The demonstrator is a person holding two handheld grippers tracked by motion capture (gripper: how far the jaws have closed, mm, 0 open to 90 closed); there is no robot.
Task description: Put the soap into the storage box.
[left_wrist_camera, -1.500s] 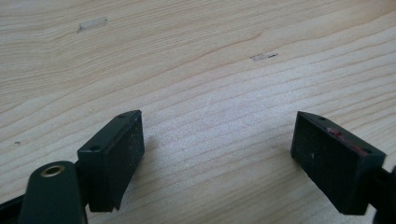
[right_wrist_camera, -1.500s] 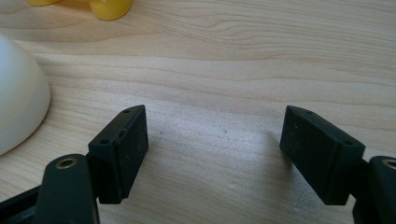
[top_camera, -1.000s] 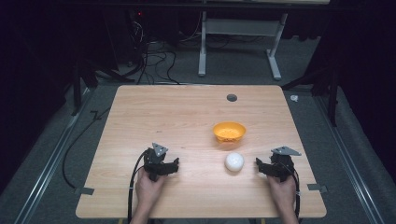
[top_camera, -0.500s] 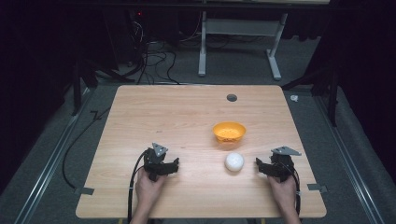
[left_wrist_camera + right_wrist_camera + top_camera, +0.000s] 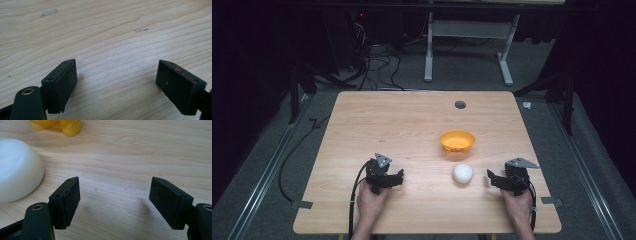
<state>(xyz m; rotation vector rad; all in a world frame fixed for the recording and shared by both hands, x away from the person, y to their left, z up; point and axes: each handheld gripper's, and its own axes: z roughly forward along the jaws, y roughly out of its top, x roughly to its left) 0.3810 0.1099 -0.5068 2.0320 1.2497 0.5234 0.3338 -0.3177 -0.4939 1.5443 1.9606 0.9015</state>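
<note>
The right gripper (image 5: pixel 490 179) rests on the wooden table (image 5: pixel 412 125), its jaws apart, having just been closing with nothing between them. Just beside it lies a white ball (image 5: pixel 462 173); an orange bowl (image 5: pixel 457 140) sits beyond.

A white, dome-shaped bowl (image 5: pixel 462 173) sits upside down on the pale wooden table, toward the near right, its rounded back up and its rim flat on the wood. Just beyond it, slightly to the left and close without touching, an orange bowl (image 5: pixel 457 141) stands upright, mouth open to the ceiling, with small yellowish contents inside.
</note>
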